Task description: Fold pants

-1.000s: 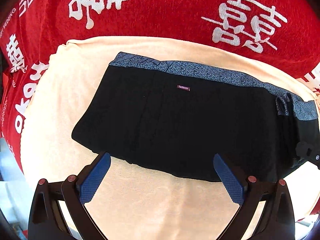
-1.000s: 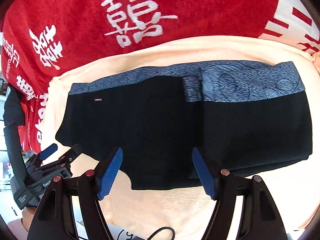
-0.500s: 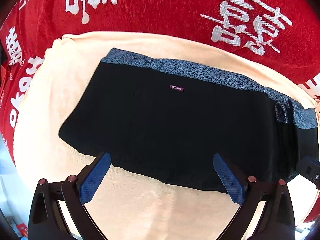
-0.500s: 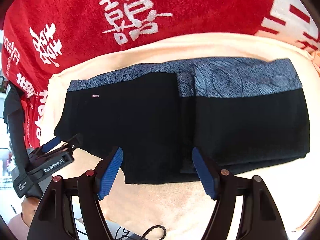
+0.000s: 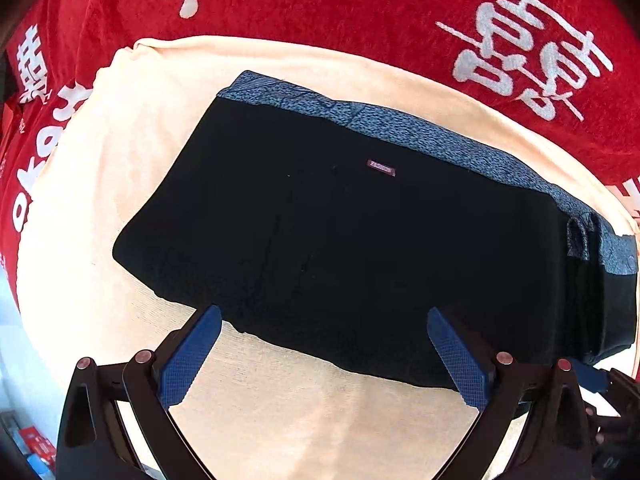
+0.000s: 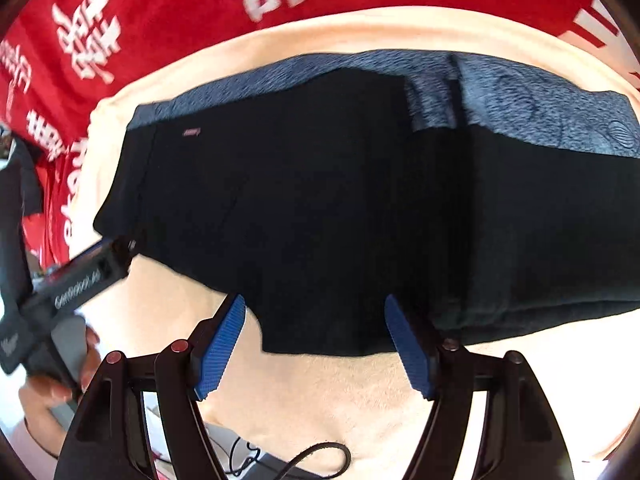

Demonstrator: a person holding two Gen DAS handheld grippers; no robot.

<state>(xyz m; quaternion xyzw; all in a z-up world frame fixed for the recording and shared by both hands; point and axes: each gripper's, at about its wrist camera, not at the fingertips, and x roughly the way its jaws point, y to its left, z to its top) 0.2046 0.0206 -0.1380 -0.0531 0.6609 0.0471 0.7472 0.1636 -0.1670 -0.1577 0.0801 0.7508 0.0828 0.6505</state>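
Note:
Folded black pants (image 5: pixel 340 240) with a grey-blue patterned waistband (image 5: pixel 400 132) lie flat on a peach towel (image 5: pixel 300 408). A small pink label (image 5: pixel 381 168) sits below the waistband. My left gripper (image 5: pixel 324 356) hovers open over the pants' near edge, with nothing between its blue pads. In the right wrist view the pants (image 6: pixel 320 200) show a folded layer on the right. My right gripper (image 6: pixel 316 334) stands open just above the near hem. The left gripper (image 6: pixel 80 280), held by a hand (image 6: pixel 52 384), reaches to the pants' left corner.
A red cloth (image 5: pixel 320 0) with white characters lies under the towel and fills the far side. A black cable (image 6: pixel 320 452) curls beyond the towel's near edge. Bare towel (image 6: pixel 360 400) shows in front of the pants.
The right gripper has sunk closer to the pants' near hem, and its view is blurred. The left gripper has rolled slightly and now reaches the pants' left corner. Both jaws stay wide.

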